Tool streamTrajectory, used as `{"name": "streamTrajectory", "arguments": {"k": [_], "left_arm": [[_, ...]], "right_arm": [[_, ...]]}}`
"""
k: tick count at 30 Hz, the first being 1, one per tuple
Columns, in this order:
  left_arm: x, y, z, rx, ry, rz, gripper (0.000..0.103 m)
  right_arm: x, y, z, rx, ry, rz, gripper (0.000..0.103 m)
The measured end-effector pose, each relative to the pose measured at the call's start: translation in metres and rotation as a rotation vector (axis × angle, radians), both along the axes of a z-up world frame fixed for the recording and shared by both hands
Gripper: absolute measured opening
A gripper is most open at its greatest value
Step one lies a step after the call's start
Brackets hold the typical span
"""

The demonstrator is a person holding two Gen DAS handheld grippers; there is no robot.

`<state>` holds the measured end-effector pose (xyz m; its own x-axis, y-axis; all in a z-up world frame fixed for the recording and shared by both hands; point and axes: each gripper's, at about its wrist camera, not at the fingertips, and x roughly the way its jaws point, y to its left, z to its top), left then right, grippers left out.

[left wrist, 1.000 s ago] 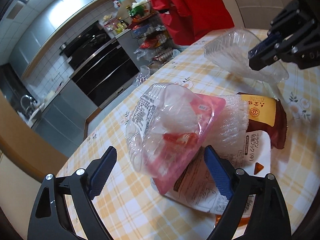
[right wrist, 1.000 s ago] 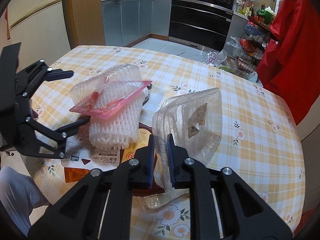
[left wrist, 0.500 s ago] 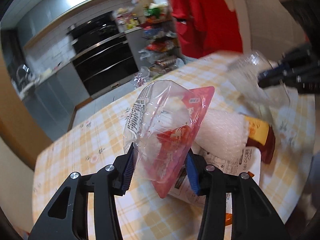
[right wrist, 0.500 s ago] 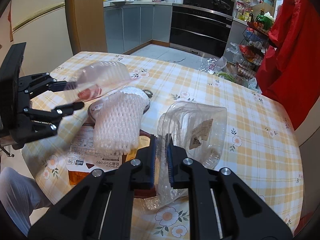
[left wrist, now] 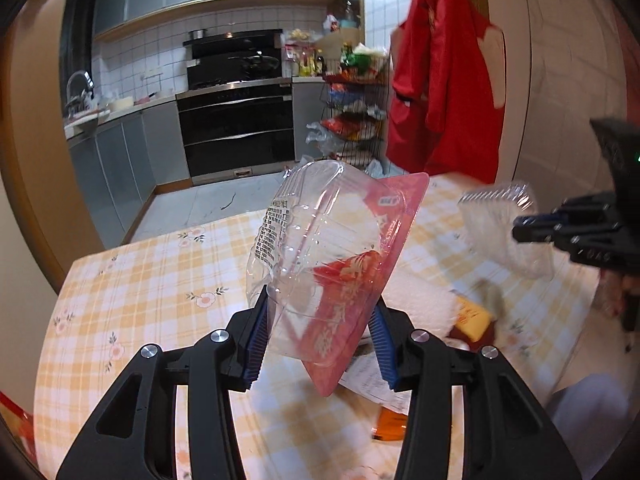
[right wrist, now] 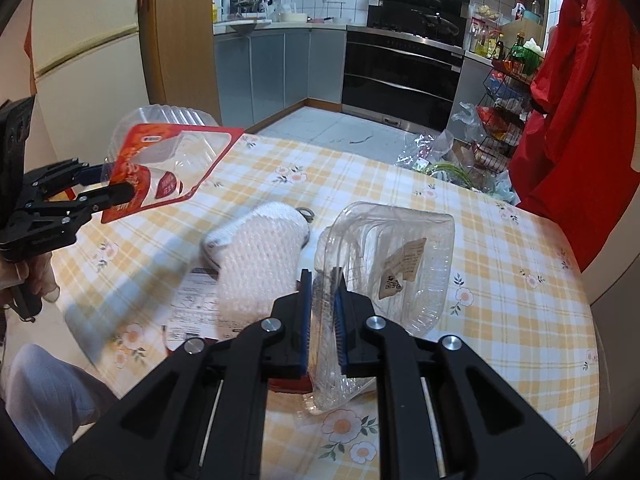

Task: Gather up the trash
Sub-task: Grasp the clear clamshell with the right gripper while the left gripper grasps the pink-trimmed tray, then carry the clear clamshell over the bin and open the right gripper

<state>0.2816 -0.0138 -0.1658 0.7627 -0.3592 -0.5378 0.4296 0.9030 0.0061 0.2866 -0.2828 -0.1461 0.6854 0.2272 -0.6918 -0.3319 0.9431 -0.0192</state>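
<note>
- Table (right wrist: 500, 280): yellow-and-white check with small flowers.
- Clamshell pack (left wrist: 336, 256): clear with red-pink backing.
- Foam net (right wrist: 260, 252): white.
- Hanging garment (right wrist: 580, 100): red.

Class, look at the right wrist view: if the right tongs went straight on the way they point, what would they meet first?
Probably the checked tablecloth, just past the clear container the right tongs already grip; depth is uncertain.
</note>
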Motion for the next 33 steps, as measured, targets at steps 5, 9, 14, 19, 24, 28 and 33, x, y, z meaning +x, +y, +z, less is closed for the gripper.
{"name": "streamTrajectory", "arguments": {"k": [5, 9, 14, 19, 24, 28, 33], "left_arm": [[-0.031, 0.014, 0.020, -0.079, 0.016, 0.015, 0.045], [-0.061, 0.017, 0.029, -0.085, 0.006, 0.019, 0.045], [-0.102, 0.027, 0.038, -0.133, 0.013, 0.032, 0.045], [-0.145, 0.035, 0.042, -0.186, 0.017, 0.047, 0.045], [-0.183, 0.044, 0.043, -0.213, 0.022, 0.072, 0.045], [-0.213, 0.055, 0.042, -0.240, 0.024, 0.097, 0.045], [-0.249, 0.066, 0.042, -0.256, 0.020, 0.116, 0.045]], "right_arm": [[-0.017, 0.000, 0.018, 0.047, 0.005, 0.016, 0.014], [-0.032, 0.001, 0.029, 0.087, 0.017, 0.026, 0.014], [-0.056, 0.003, 0.040, 0.112, 0.031, 0.040, 0.014], [-0.086, 0.008, 0.048, 0.142, 0.050, 0.062, 0.014], [-0.117, 0.015, 0.051, 0.176, 0.073, 0.092, 0.014], [-0.146, 0.027, 0.045, 0.204, 0.121, 0.130, 0.014], [-0.173, 0.040, 0.026, 0.238, 0.209, 0.159, 0.014]]}}
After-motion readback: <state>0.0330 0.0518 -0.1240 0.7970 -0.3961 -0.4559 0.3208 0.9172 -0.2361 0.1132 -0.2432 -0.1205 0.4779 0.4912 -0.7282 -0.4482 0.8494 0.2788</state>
